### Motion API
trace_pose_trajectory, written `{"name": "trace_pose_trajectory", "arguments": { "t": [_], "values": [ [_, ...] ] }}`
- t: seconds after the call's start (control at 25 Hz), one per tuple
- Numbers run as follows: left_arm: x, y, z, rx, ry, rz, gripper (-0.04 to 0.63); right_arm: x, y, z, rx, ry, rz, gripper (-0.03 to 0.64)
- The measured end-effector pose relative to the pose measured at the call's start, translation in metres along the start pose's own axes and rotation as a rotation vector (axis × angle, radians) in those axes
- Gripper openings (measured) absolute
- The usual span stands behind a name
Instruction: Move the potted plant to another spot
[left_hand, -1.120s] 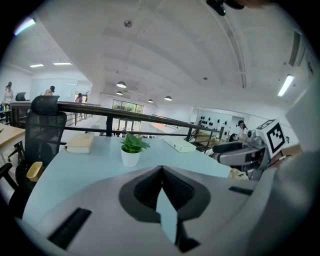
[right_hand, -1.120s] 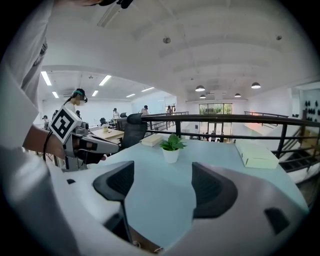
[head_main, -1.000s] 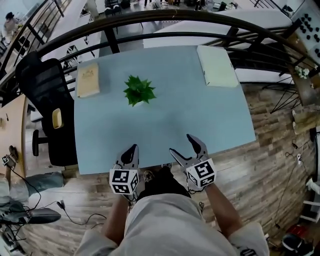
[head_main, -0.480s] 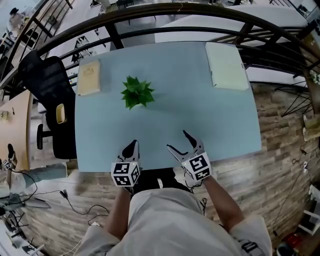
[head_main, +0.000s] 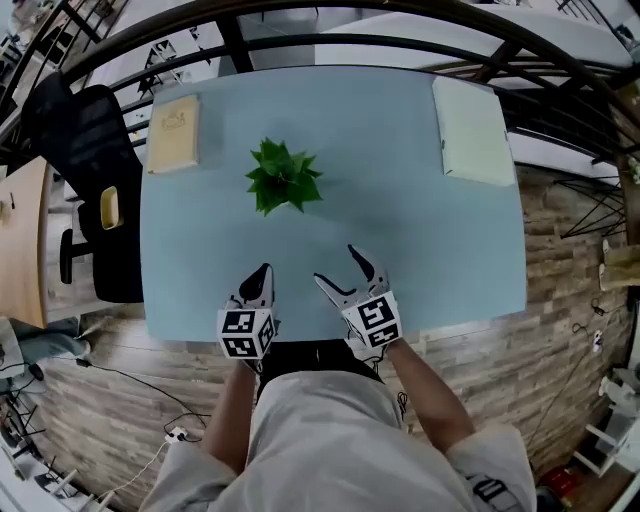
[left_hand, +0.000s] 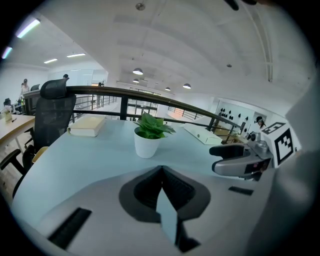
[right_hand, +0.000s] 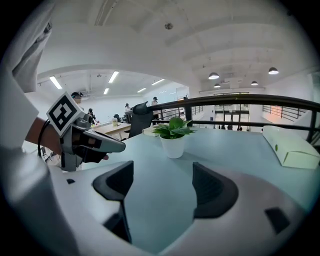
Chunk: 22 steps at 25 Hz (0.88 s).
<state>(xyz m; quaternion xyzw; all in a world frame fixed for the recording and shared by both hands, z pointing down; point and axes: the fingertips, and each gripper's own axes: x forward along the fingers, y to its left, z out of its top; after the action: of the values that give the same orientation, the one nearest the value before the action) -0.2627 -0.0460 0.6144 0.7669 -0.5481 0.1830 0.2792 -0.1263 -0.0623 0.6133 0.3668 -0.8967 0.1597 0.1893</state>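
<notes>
A: where's the plant?
B: potted plant (head_main: 284, 178) upright on the tabletop (head_main: 400, 230), upper centre-left of the head view, well apart from both claws.
A: claws?
B: left claw (head_main: 263, 274) lower centre, jaws pressed together, nothing in them. right claw (head_main: 336, 265) just right of it, jaws wide, only tabletop between.
A: anything else?
B: book (head_main: 173, 133) upper left, flat white box (head_main: 474, 131) upper right.

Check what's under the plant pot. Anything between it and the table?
The pot sits straight on the pale blue table, with no mat or saucer showing around its base. The patch beneath the base is covered by the pot itself.
</notes>
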Motion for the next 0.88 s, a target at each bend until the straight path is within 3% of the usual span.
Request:
{"name": "trace_pose_trajectory", "arguments": {
  "t": [0.64, 0.88],
  "values": [
    [0.032, 0.068, 0.001, -0.032, 0.04, -0.002, 0.011, 0.104, 0.007, 0.023, 0.032, -0.015, -0.082, 0.385],
    [0.044, 0.095, 0.005, -0.042, 0.043, 0.003, 0.011, 0.135, 0.004, 0.025, 0.072, -0.02, -0.141, 0.419]
  ]
}}
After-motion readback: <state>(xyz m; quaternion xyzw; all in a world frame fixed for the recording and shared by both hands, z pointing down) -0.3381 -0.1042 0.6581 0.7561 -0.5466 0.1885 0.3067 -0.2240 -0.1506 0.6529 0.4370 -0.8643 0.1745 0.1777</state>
